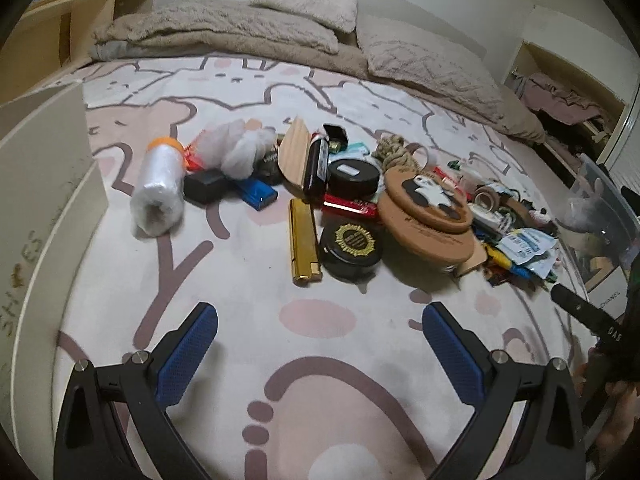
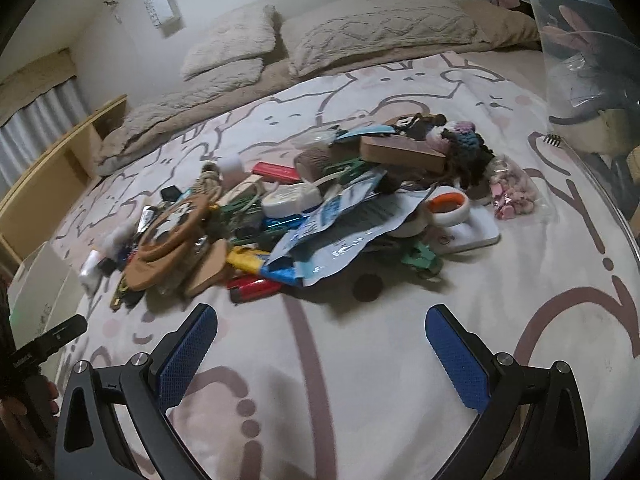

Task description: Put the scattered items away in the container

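A heap of small items lies on a cartoon-print bedspread [image 1: 240, 276]. In the left wrist view I see a roll of clear bags with an orange cap [image 1: 158, 188], a gold bar [image 1: 305, 240], a black round tin with a gold emblem [image 1: 351, 246], and a brown panda coaster [image 1: 430, 208]. My left gripper [image 1: 320, 344] is open and empty, short of the gold bar. In the right wrist view the heap holds a blue pouch [image 2: 340, 228], a red lighter [image 2: 256, 289] and an orange-and-white tape roll [image 2: 448, 209]. My right gripper [image 2: 320, 344] is open and empty, short of the heap. A clear plastic container [image 2: 588, 64] stands at the far right.
Beige pillows [image 2: 380, 28] and a folded blanket [image 1: 216, 32] lie at the head of the bed. A white box [image 1: 44, 184] stands at the left. A wooden shelf [image 2: 52, 168] runs along the bed. The clear container also shows in the left wrist view [image 1: 600, 208].
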Available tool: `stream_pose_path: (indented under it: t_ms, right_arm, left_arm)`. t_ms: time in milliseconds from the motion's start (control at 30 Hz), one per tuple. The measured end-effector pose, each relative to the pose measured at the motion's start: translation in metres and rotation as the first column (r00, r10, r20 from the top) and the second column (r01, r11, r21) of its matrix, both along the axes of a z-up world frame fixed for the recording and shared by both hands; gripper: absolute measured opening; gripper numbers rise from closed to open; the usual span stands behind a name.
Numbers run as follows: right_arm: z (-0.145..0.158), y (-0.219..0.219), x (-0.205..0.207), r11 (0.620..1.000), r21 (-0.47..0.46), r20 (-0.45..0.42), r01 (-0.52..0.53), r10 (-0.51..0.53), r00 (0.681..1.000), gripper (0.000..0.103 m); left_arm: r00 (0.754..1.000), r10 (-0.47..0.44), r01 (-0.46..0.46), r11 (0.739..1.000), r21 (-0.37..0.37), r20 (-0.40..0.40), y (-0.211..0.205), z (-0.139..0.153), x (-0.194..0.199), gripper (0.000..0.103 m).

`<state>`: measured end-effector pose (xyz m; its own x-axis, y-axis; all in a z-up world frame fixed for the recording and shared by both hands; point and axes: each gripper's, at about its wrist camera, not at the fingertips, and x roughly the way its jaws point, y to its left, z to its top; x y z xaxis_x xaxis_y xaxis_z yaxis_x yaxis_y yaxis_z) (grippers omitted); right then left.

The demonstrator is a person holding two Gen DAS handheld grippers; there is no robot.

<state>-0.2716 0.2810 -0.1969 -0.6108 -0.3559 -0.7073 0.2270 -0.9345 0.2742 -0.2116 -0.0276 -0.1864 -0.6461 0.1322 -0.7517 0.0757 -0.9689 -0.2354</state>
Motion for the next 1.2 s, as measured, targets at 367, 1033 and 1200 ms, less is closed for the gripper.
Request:
stream_pose_path:
  t_ms: [367, 1033, 1200]
  right_arm:
    - [-0.019, -0.02, -0.012, 0.993, 0.111, 0.057, -0.039, 0.032, 0.998, 0.103]
    - [-0.026, -0.051, -0.016, 0.955, 0.235, 0.069, -0.181, 0.169, 0.983, 0.103]
    - [-0.025, -0.06, -0.022, 0.94, 0.189, 0.078, -0.284, 0.274, 0.959, 0.103]
  left_arm:
    - [0.998, -0.048, 0.051, 0.997, -0.062, 0.05, -0.002, -0.012, -0.03, 0.101]
    - [0.992, -0.111, 0.117, 0.986, -0.122, 0.056, -0.006, -0.019, -0.048, 0.049]
    - [0.992, -0.112, 0.117, 0.987, -0.107, 0.051, -0.009, -0.018, -0.047, 0.038]
